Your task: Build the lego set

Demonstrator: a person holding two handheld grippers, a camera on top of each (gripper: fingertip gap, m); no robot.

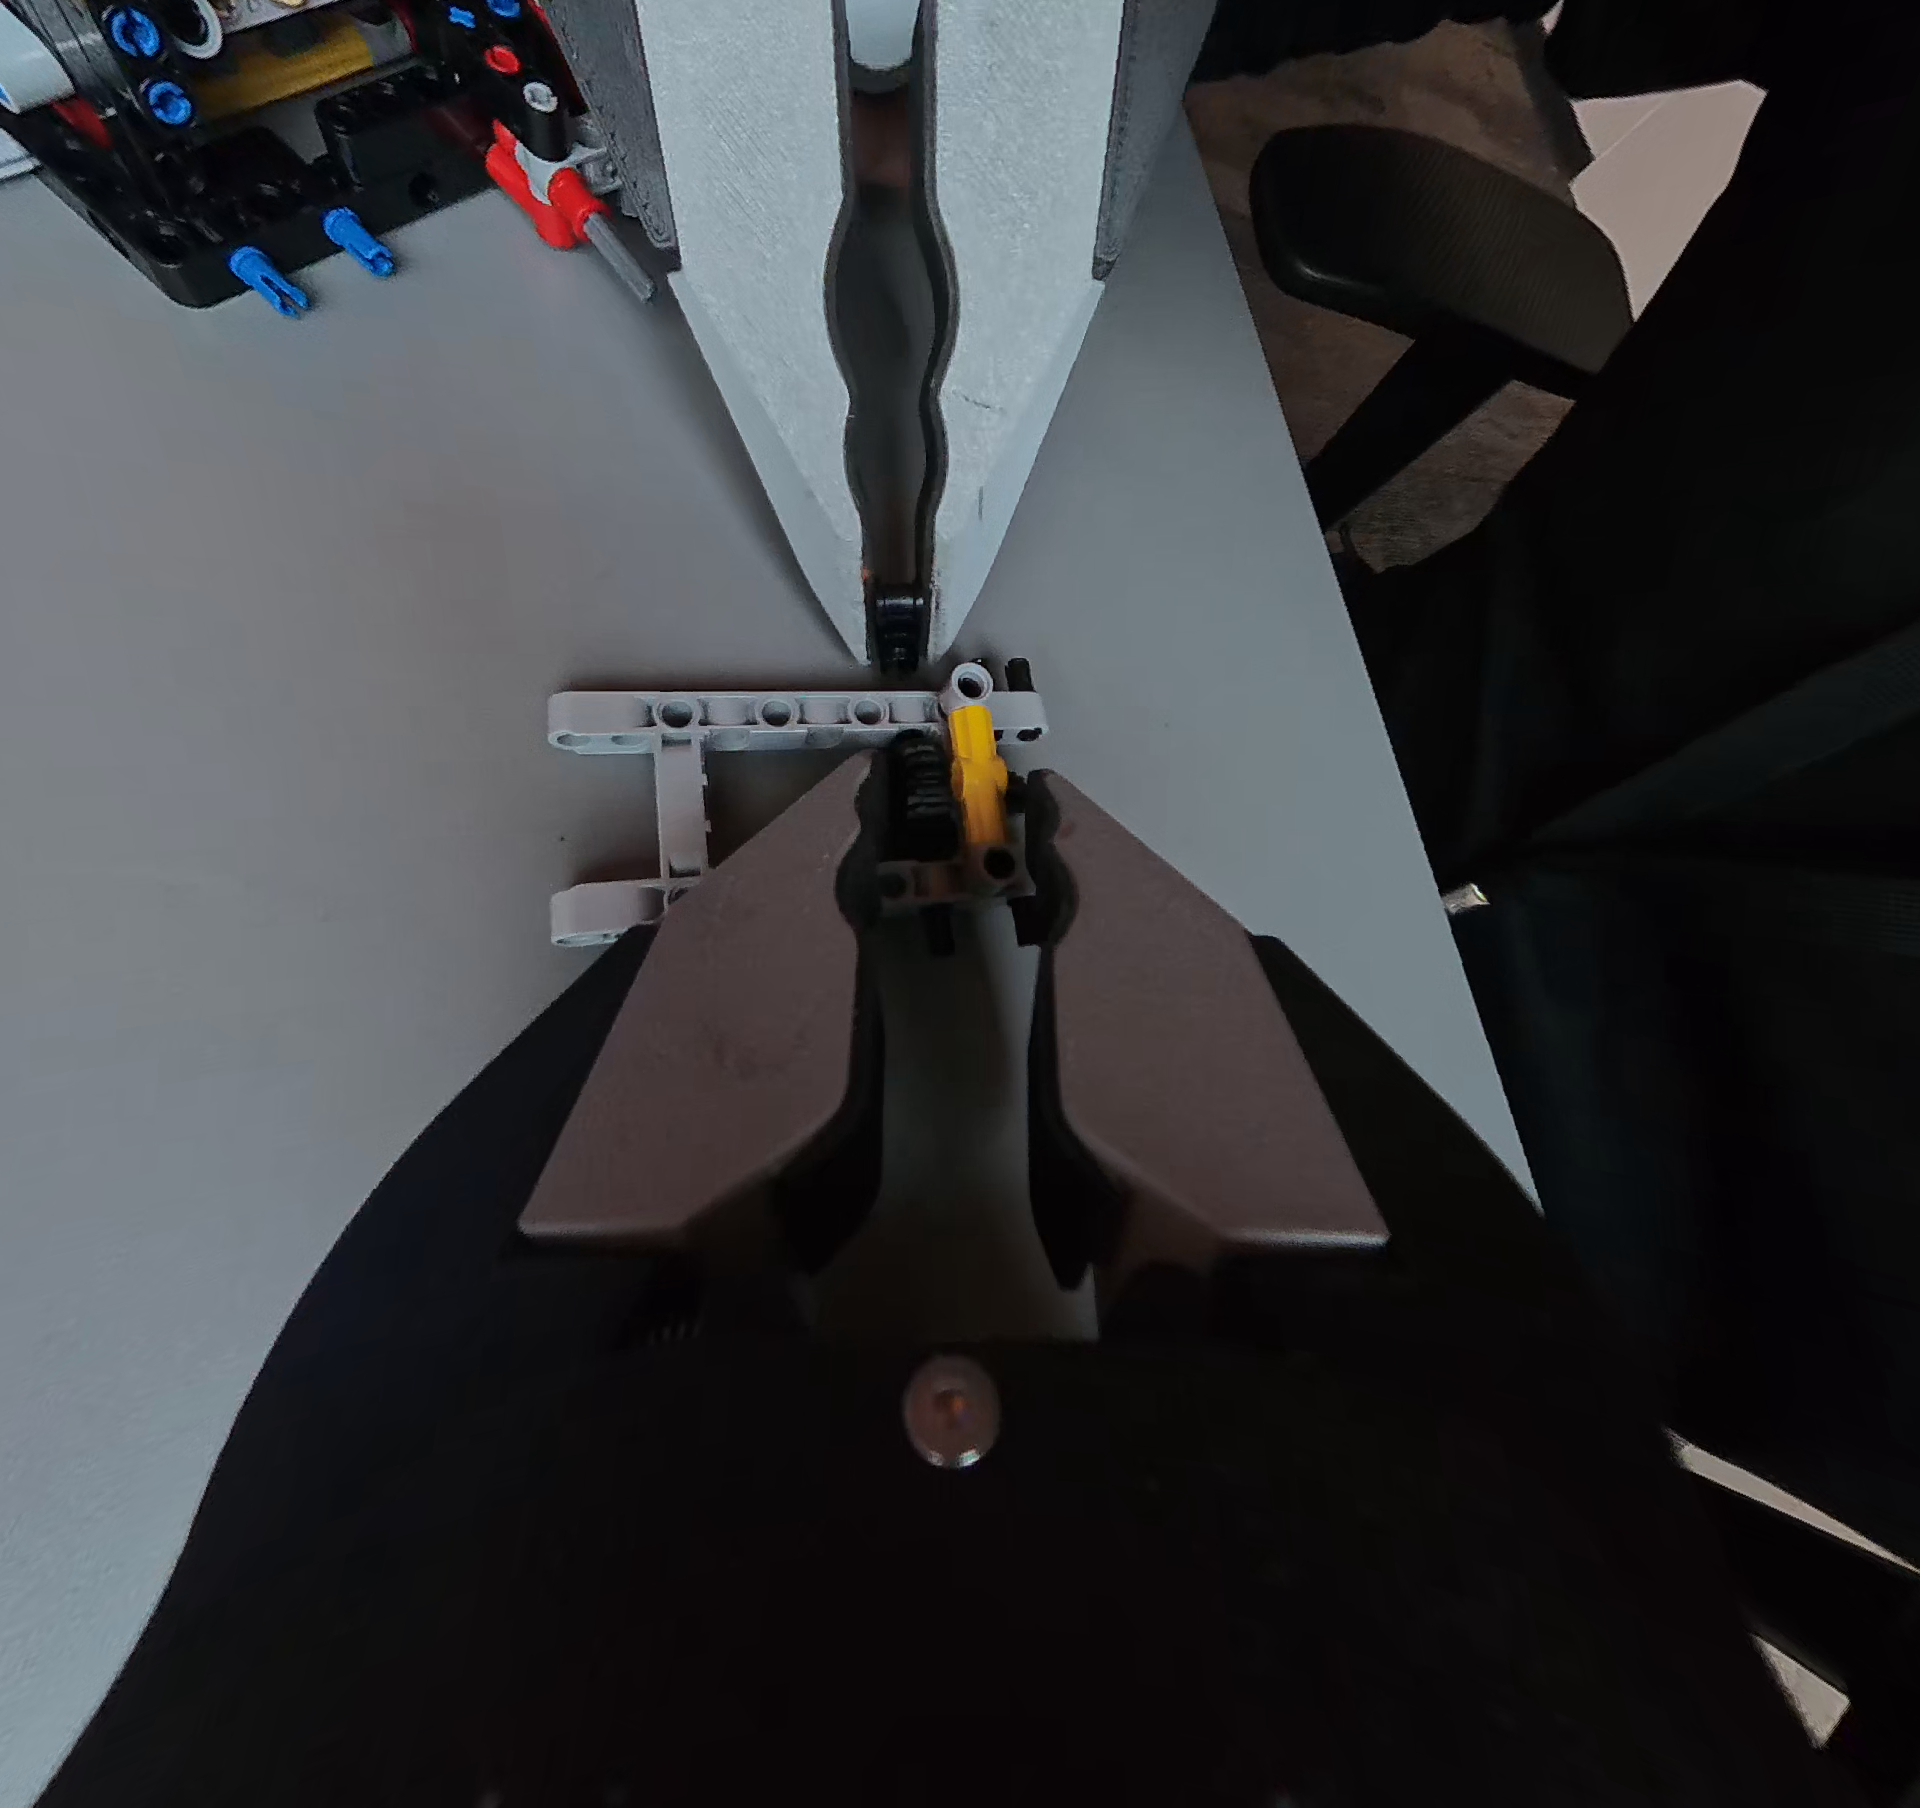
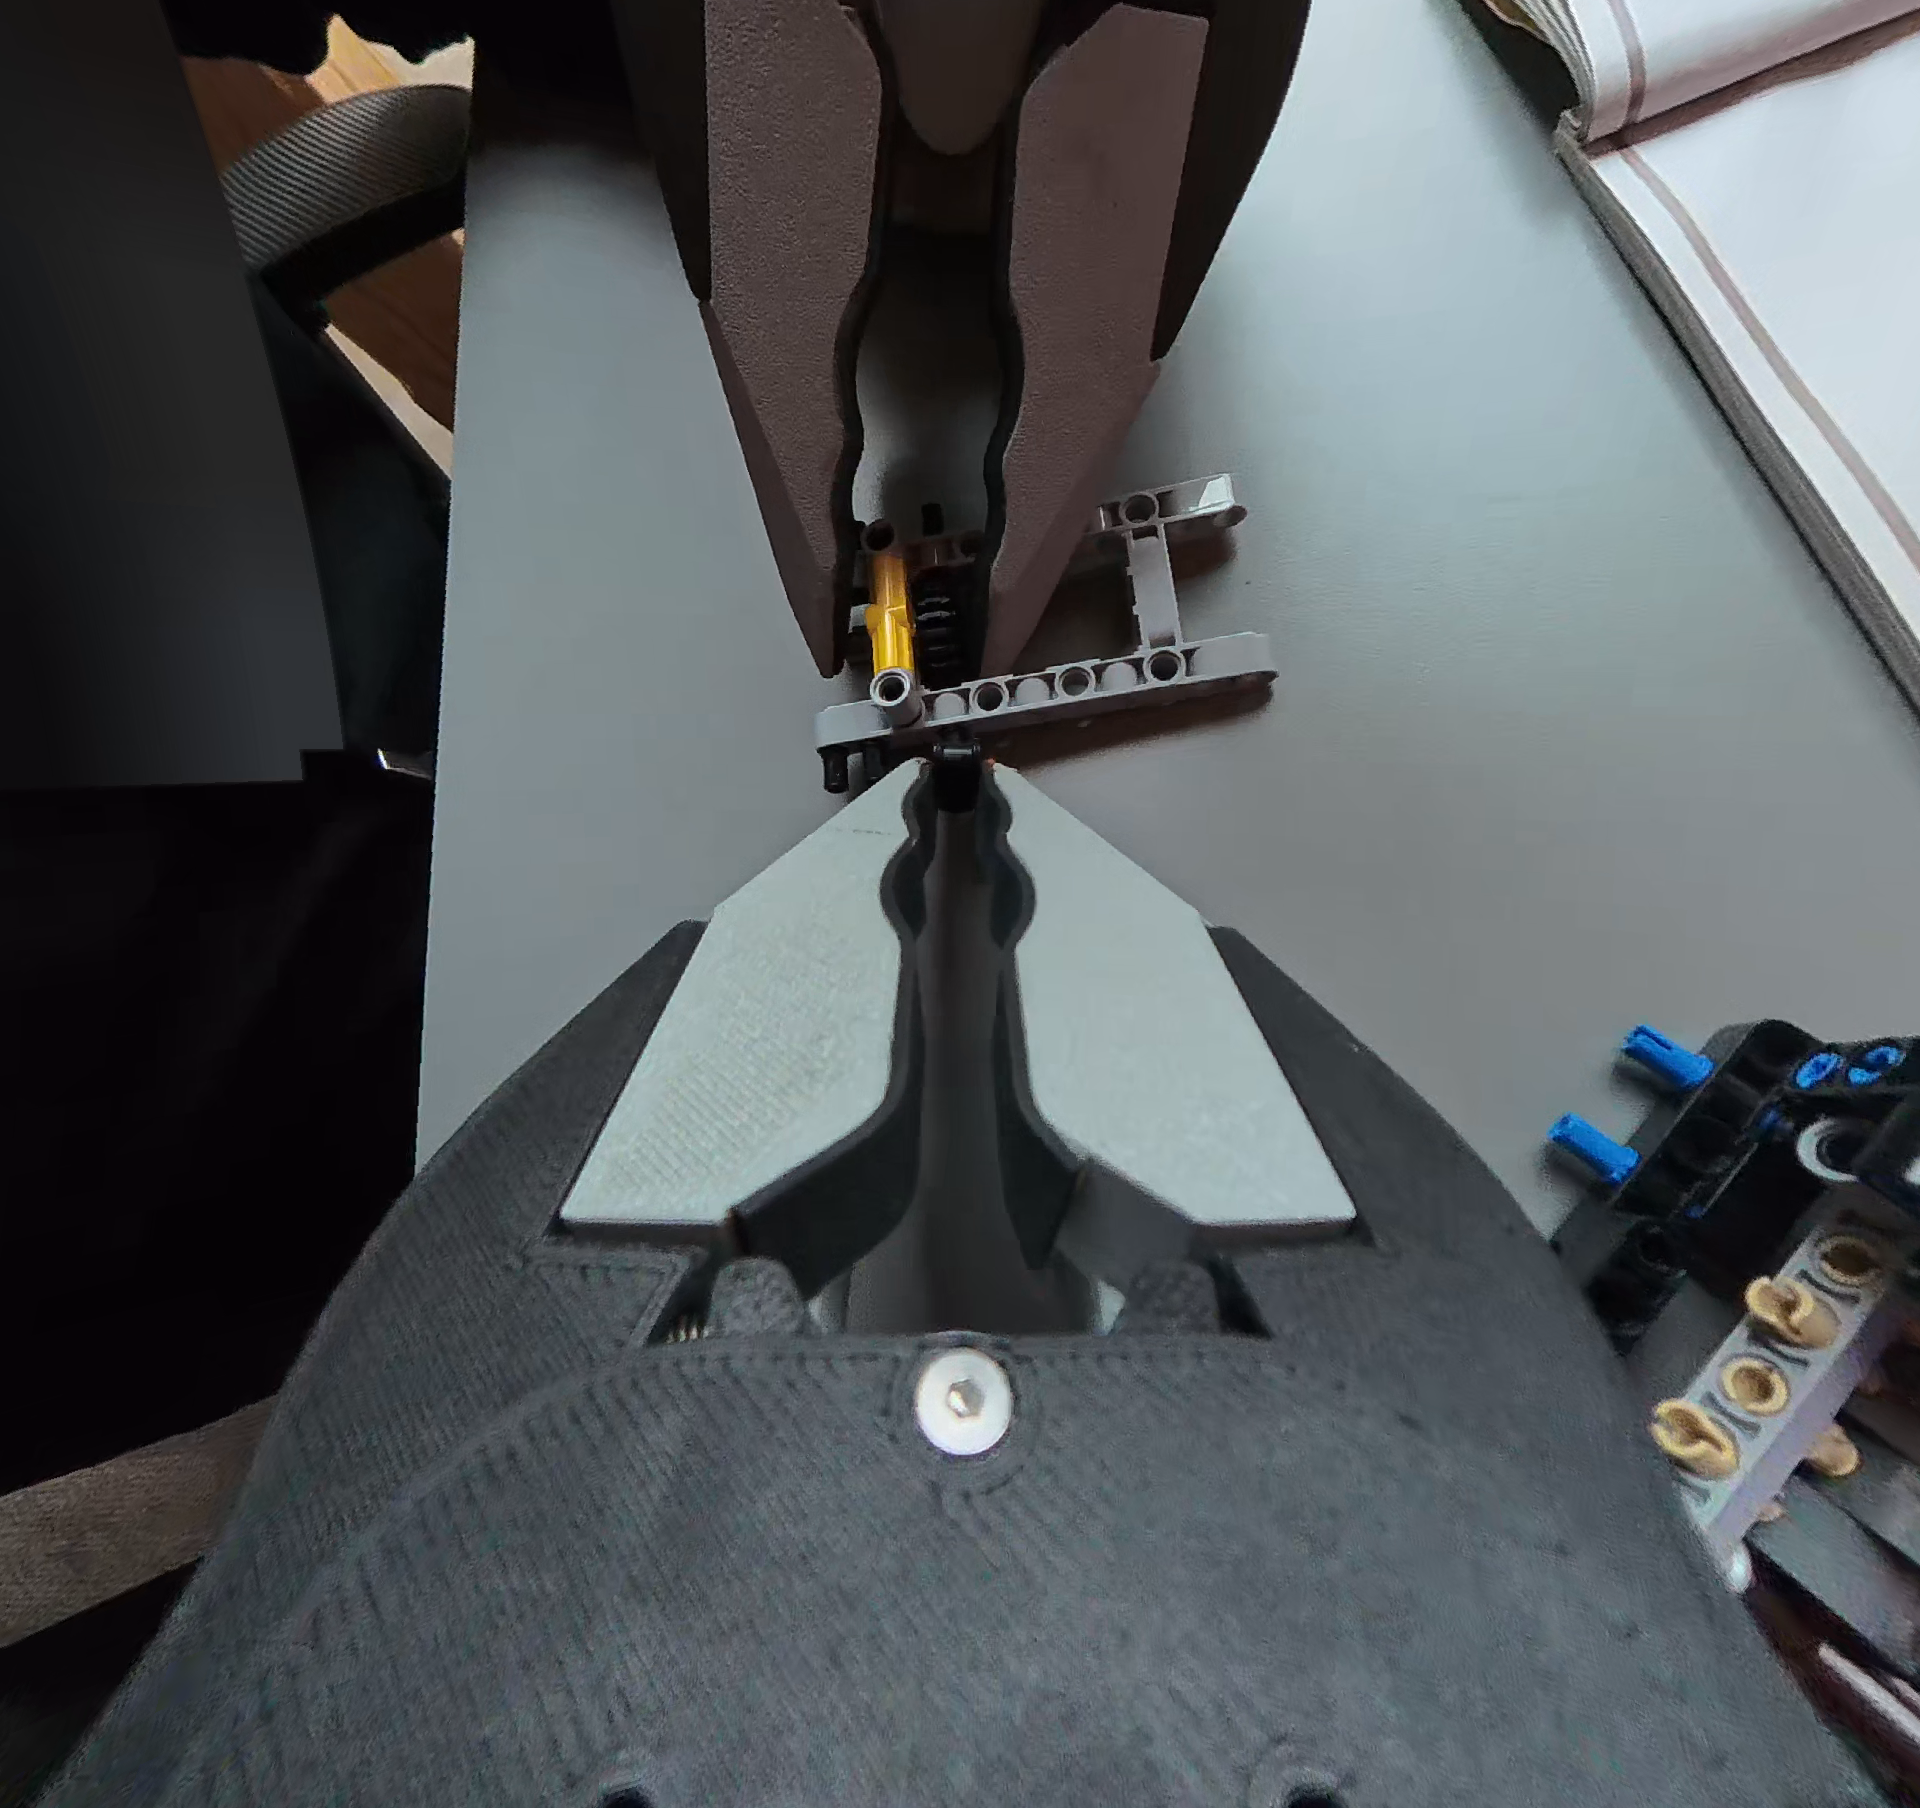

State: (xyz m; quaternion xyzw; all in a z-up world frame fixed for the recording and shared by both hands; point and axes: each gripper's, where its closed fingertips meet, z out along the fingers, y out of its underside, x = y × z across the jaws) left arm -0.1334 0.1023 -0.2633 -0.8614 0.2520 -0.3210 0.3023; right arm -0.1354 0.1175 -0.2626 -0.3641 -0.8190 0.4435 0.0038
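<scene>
Left claw (image 1: 951, 802) clamps the grey frame (image 1: 727, 719); right claw (image 2: 958, 782), pinching a black pin (image 2: 954, 771), should push squarely into its hole.

1. Table (image 1: 312, 615): smooth, matt grey.
2. Frame (image 1: 748, 714): grey moulded plastic with a slight sheen; its shock absorber (image 1: 977, 782) is glossy yellow.
3. Right gripper (image 2: 958, 782): rough, layered matt plastic, with a shiny metal screw (image 2: 961, 1413).
4. Booklet (image 2: 1766, 148), upper right: paper.
5. Chair (image 1: 1455, 241): probably woven cloth.
</scene>
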